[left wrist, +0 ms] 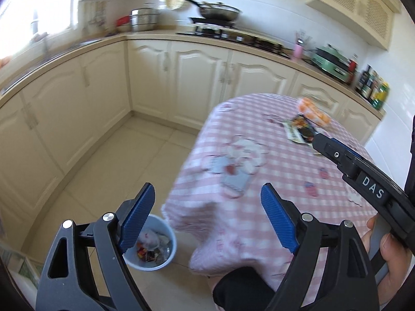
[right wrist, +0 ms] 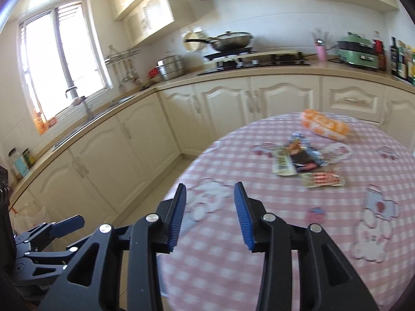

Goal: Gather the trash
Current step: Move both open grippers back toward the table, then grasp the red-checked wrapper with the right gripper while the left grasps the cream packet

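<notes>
Left wrist view: left gripper (left wrist: 207, 217) spread wide, nothing between fingers, over near edge of pink checked tablecloth (left wrist: 272, 181). Blue bin (left wrist: 151, 243) on floor tiles just beside table, wrappers inside. Right gripper (right wrist: 210, 215) also spread, nothing held, above cloth. Wrapper pile (right wrist: 301, 159) and orange bag (right wrist: 324, 124) lie at far side of table, well apart from both claws.

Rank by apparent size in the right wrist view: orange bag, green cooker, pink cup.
1. orange bag, largest.
2. green cooker, somewhat smaller but farther from the camera, so true order is unsure.
3. pink cup, smallest.
</notes>
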Demonstrator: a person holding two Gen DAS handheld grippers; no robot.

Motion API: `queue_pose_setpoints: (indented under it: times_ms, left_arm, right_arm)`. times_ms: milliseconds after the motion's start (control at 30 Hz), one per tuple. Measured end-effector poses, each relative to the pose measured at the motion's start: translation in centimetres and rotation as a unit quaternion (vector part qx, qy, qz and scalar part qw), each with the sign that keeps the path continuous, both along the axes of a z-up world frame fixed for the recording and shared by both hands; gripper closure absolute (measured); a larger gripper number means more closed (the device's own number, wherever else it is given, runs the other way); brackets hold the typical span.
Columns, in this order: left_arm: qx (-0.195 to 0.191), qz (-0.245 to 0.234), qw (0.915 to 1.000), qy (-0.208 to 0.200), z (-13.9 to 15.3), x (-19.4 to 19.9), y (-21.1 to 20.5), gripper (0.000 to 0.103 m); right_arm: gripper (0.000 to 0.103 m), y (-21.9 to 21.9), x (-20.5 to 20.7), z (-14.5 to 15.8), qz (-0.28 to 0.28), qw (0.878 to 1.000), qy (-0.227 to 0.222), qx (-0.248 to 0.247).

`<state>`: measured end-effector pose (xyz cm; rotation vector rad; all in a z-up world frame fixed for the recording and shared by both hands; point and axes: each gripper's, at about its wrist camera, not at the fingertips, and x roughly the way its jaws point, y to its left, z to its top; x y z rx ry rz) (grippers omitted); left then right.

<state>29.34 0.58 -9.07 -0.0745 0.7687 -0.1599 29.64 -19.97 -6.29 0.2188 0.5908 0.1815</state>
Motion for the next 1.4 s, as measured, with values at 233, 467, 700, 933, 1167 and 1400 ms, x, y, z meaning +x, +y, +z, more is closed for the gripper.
queue_pose_setpoints:
  times_ms: [233,467,700,933,1167,1400]
  left_arm:
    - [0.017,-0.06,0.998,0.012,-0.8,1.8,-7.3,0.022]
    - [0.026,-0.082,0.9959,0.027,-1.8,4.6,-11.3,0.022]
    - [0.033,-0.082,0.9954,0.037,-2.7,8.2,-12.6,0.022]
    - [0.027,-0.083,0.9953,0.042,-3.6,11.9,-14.2,0.022]
    - [0.043,-0.088,0.9937,0.053,-5.1,15.6,-17.0,0.022]
    - [0.052,-0.099,0.9911,0.073,-6.5,17.9,-19.4,0.024]
  right_arm:
    - [0.059,-10.3,0.1,-2.9,-0.096,0.995,0.038,0.013]
    - [0.056,-14.8,3.9,-6.2,-0.121,0.988,0.1,0.016]
    - [0.054,-14.7,9.6,-8.0,-0.086,0.986,0.144,-0.013]
    - [0.089,-15.0,10.8,-8.0,-0.067,0.988,0.134,-0.031]
    - [0.09,-19.6,9.3,-6.6,-0.155,0.985,0.073,0.013]
    - [0.09,-19.4,9.5,-6.5,-0.145,0.987,0.073,0.014]
